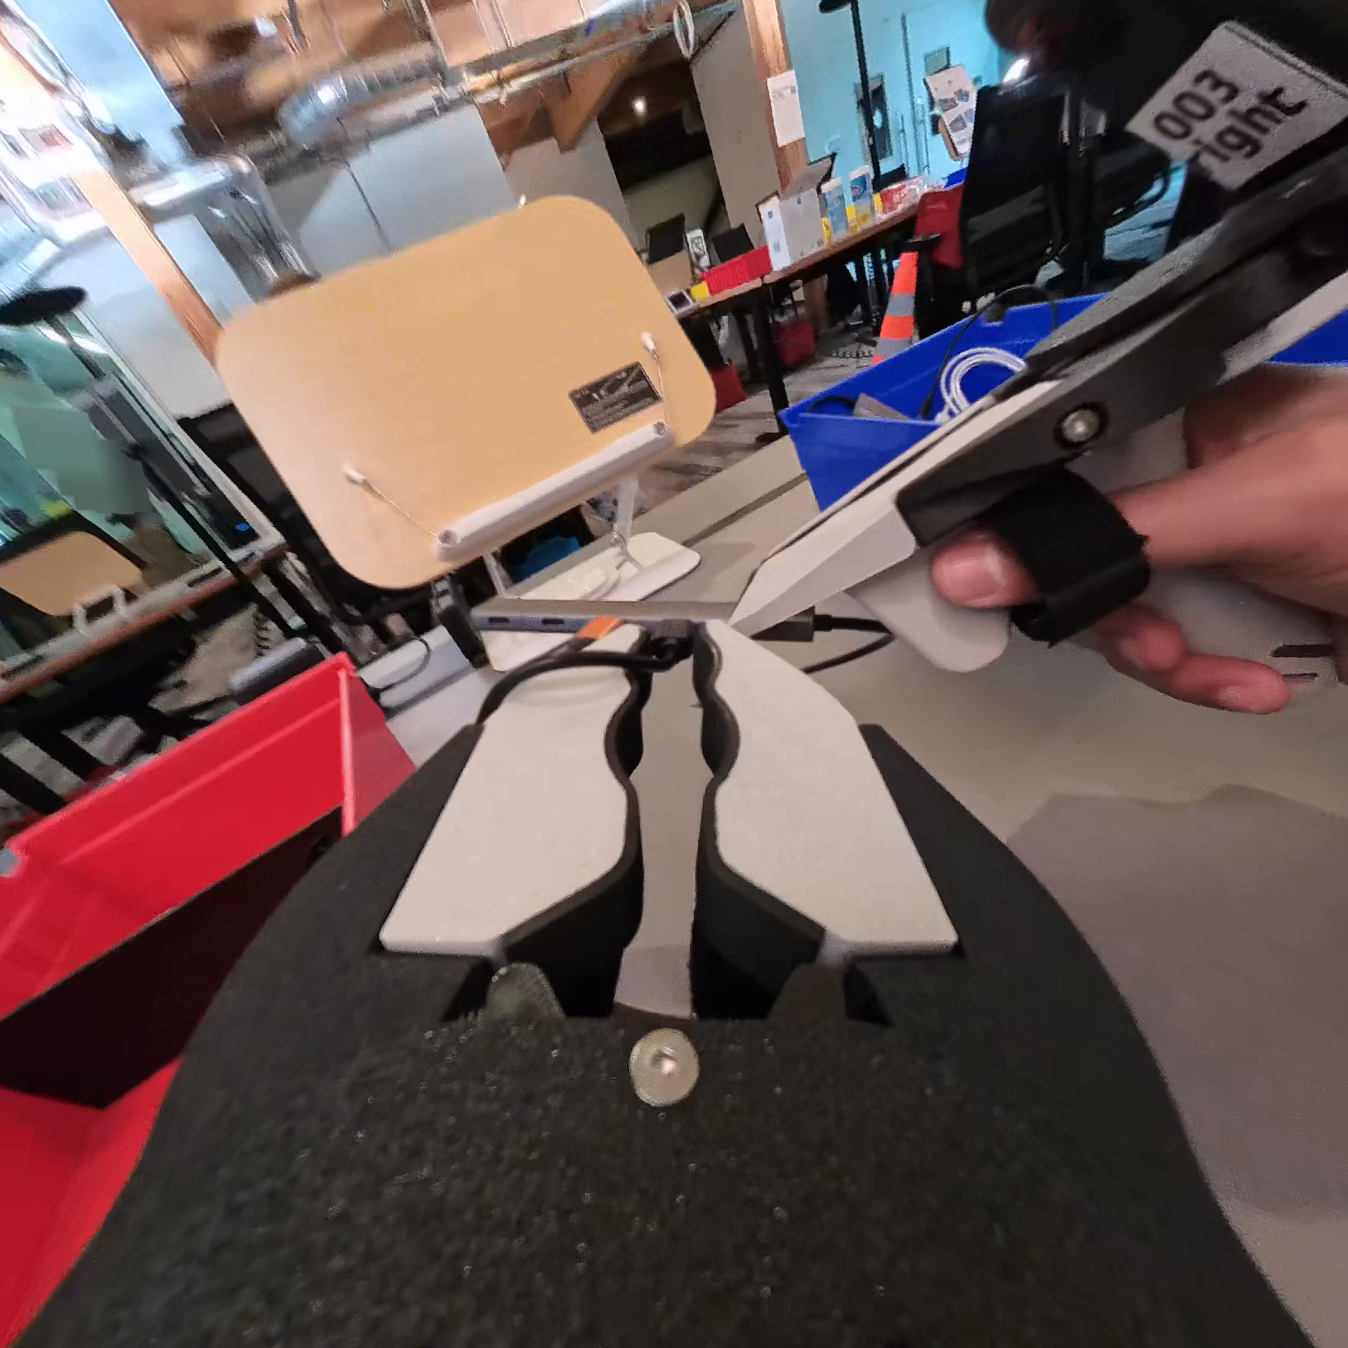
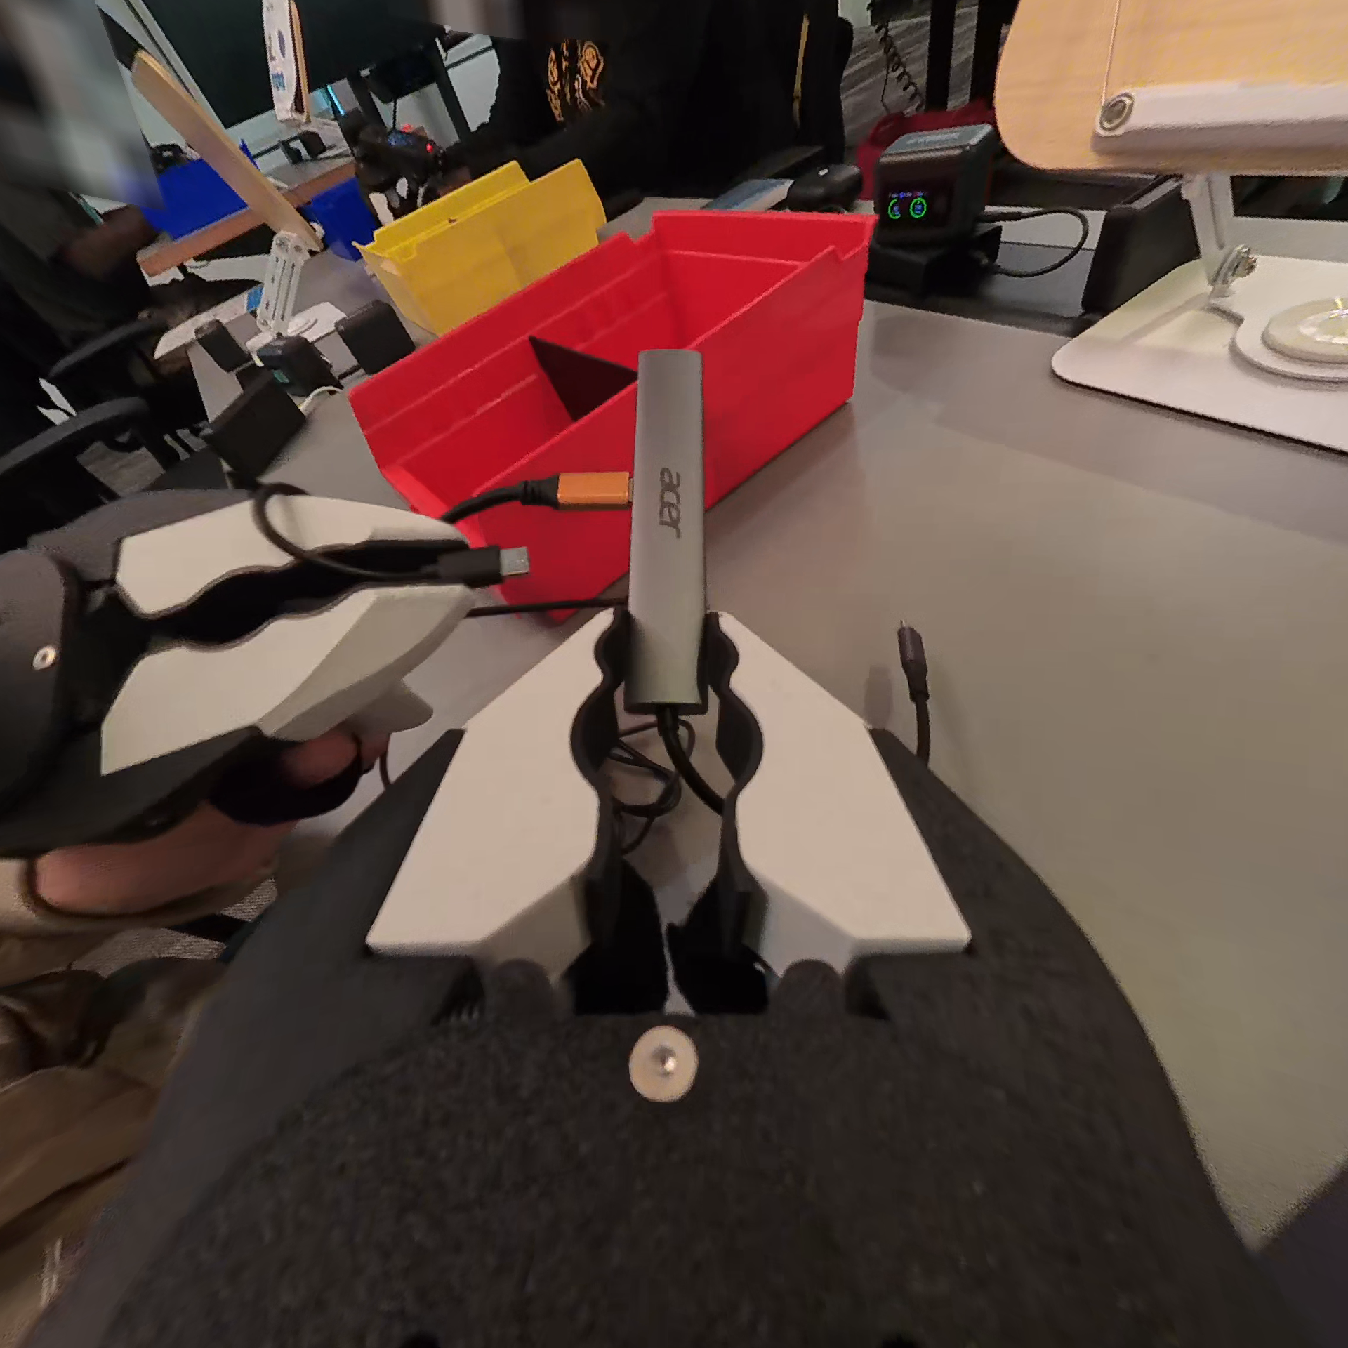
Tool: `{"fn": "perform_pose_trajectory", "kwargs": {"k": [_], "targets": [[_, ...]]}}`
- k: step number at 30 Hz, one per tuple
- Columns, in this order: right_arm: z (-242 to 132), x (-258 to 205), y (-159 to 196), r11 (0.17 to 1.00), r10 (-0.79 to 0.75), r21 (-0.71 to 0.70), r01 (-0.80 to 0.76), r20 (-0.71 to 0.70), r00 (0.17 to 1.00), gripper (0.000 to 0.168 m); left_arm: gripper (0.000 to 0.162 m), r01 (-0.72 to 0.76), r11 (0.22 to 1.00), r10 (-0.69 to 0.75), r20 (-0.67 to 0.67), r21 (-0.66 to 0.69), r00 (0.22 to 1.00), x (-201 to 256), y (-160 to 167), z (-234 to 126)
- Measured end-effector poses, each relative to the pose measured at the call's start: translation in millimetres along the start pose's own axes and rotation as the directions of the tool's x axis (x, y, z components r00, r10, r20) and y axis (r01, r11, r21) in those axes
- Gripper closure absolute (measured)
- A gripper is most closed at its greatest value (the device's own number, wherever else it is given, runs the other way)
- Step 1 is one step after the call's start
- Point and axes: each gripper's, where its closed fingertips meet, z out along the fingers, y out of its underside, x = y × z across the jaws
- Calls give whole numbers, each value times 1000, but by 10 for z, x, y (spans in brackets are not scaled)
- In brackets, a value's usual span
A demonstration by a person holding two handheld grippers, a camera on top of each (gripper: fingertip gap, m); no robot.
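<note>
My right gripper (image 2: 660, 631) is shut on one end of a grey USB hub (image 2: 667, 510), which sticks out forward over the grey table (image 2: 1021, 583). An orange plug (image 2: 594, 489) sits in the hub's left side. My left gripper (image 2: 459, 576) is shut on a black cable, with its small metal-tipped plug (image 2: 510, 562) pointing at the hub's side, a short gap away. In the left wrist view my left gripper (image 1: 667, 642) pinches the black cable (image 1: 554, 660) right in front of the hub (image 1: 605, 611). The right gripper (image 1: 744, 613) comes in from the right.
A red bin (image 2: 766, 306) stands behind the hub, with a yellow bin (image 2: 489, 233) beyond it. A blue bin (image 1: 861, 445) with cables is on the right. A wooden board on a white stand (image 1: 467, 386) rises behind. A loose black plug (image 2: 909, 645) lies right of my fingers. About 6 cm separates my left fingertips from my right.
</note>
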Motion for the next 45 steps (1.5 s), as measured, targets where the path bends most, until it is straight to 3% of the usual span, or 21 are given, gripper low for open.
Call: {"fn": "perform_pose_trajectory", "kwargs": {"k": [11,24,34,42,45], "targets": [[14,-207,1,1000,-7,-9,8,64,998,149,152,27,998,-26,22,-62,999,-72,129,35],[-11,-265,20,1000,15,-13,-13,129,992,148,152,62,998,-62,-22,-12,998,-54,107,26],[-52,-342,0,994,-107,-3,108,109,988,148,152,83,996,-81,-65,38,995,-50,27,0],[-1,-391,29,999,-27,-33,34,197,980,147,152,-53,997,57,-74,54,996,-41,26,-54],[58,-413,122,997,-1,-80,19,222,975,137,152,-92,993,100,-112,70,989,69,18,-74]]}}
